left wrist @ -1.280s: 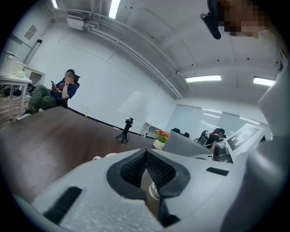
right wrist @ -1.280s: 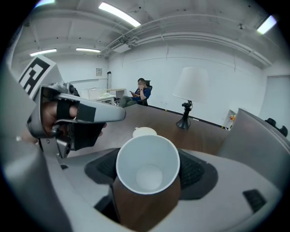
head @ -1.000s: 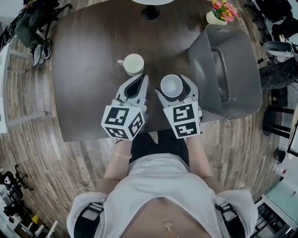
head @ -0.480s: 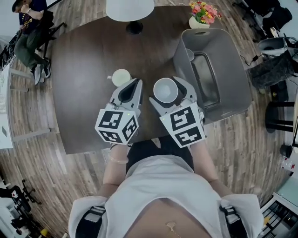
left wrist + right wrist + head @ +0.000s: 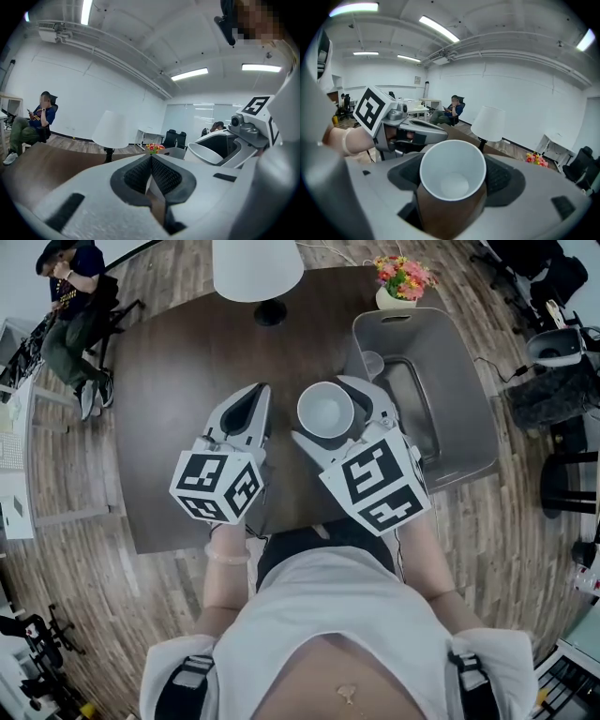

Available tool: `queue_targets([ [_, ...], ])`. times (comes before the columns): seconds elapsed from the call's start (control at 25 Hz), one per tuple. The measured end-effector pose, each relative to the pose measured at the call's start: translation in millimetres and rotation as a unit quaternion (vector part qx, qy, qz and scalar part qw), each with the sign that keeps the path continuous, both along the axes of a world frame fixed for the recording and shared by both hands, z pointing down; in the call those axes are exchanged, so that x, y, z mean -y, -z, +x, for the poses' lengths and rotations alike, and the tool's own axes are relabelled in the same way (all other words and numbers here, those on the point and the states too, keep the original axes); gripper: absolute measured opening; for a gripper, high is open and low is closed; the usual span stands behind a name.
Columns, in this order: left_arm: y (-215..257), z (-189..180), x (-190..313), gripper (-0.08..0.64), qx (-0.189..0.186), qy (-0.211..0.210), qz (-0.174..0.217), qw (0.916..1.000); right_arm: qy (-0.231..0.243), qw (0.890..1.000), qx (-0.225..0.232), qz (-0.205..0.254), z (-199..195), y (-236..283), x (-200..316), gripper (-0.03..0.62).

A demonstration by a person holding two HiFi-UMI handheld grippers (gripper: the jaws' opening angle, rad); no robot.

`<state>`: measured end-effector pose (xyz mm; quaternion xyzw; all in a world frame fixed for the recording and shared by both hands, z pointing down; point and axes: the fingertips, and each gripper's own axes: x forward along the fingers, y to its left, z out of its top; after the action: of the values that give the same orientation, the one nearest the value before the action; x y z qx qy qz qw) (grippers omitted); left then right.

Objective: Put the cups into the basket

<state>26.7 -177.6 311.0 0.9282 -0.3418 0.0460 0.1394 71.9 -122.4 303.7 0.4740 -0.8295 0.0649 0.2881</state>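
The right claw (image 5: 339, 401) is pinching a white cup (image 5: 452, 173) between its wide-apart jaws and holding it above the bench (image 5: 178, 381), near the grey basket (image 5: 466, 381), so the carrying step is going on. The left claw (image 5: 253, 399) is hanging beside it with its jaws pressed together, and I am not seeing anything pinched there. I am thinking the next move is calling for swinging the cup over the basket's open top, lowering it inside, and only then spreading the jaws.
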Motion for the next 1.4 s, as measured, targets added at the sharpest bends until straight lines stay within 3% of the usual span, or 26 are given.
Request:
queue_targets([
  [0.4, 12, 58, -4, 0.011, -0.005, -0.054, 0.005, 0.9985, -0.017, 1.000, -0.002, 0.000, 54, 9, 2, 0.382],
  [0.88, 18, 171, -18, 0.011, -0.013, -0.119, 0.010, 0.9928, -0.103, 0.995, 0.001, 0.008, 181, 16, -12, 0.382],
  [1.12, 15, 199, -20, 0.011, -0.011, -0.107, 0.011, 0.9941, -0.111, 0.994, 0.003, 0.002, 226, 6, -15, 0.382],
  [1.4, 1, 198, -6, 0.011, 0.004, -0.063, 0.000, 0.9980, -0.098, 0.995, 0.016, -0.017, 245, -14, 6, 0.382],
])
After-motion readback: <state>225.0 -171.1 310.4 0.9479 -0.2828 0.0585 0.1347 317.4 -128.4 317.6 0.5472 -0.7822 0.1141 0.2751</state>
